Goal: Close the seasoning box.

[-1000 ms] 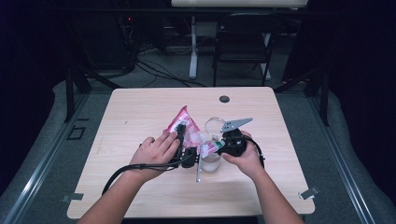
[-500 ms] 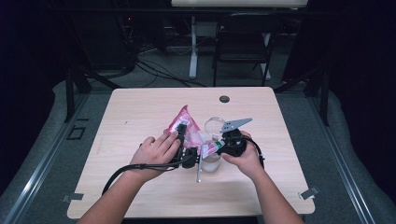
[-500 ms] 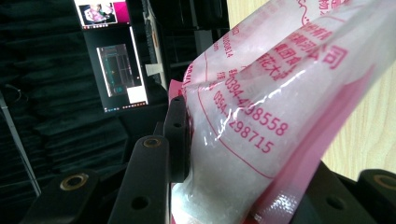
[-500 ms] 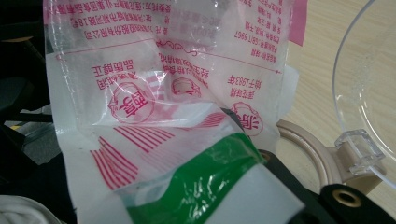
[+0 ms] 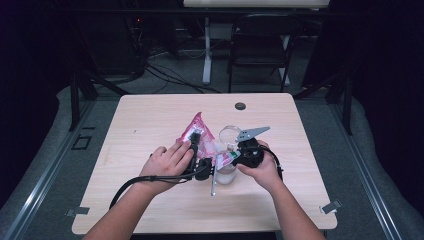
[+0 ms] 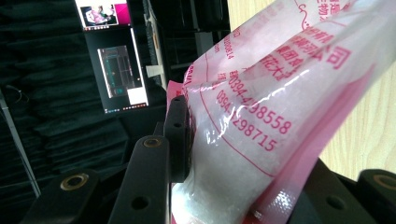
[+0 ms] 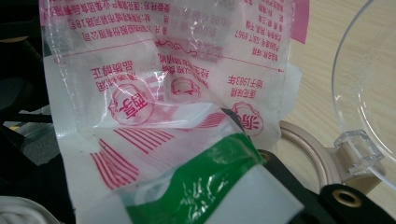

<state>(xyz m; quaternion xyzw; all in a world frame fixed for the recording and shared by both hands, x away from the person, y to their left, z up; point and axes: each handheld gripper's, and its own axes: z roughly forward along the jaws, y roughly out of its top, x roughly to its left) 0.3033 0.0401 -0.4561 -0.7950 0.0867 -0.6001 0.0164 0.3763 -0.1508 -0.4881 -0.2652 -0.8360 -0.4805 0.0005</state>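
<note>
Near the middle of the bench, both tongs grip one pink-printed plastic bag.

Toward the front half of the pale wooden bench (image 5: 150,115), the left tongs (image 5: 196,142) are clenched on the body of the bag (image 5: 197,129), which holds something white and grainy; its black jaws press the film on both sides in the left gripper view. The right tongs (image 5: 235,156) pinch the bag's green-and-white corner (image 7: 205,186) flat between their jaws. Just beside them sits a clear container with its clear lid (image 5: 229,134) hinged up. A small dark round disc (image 5: 240,106) lies near the far edge.
</note>
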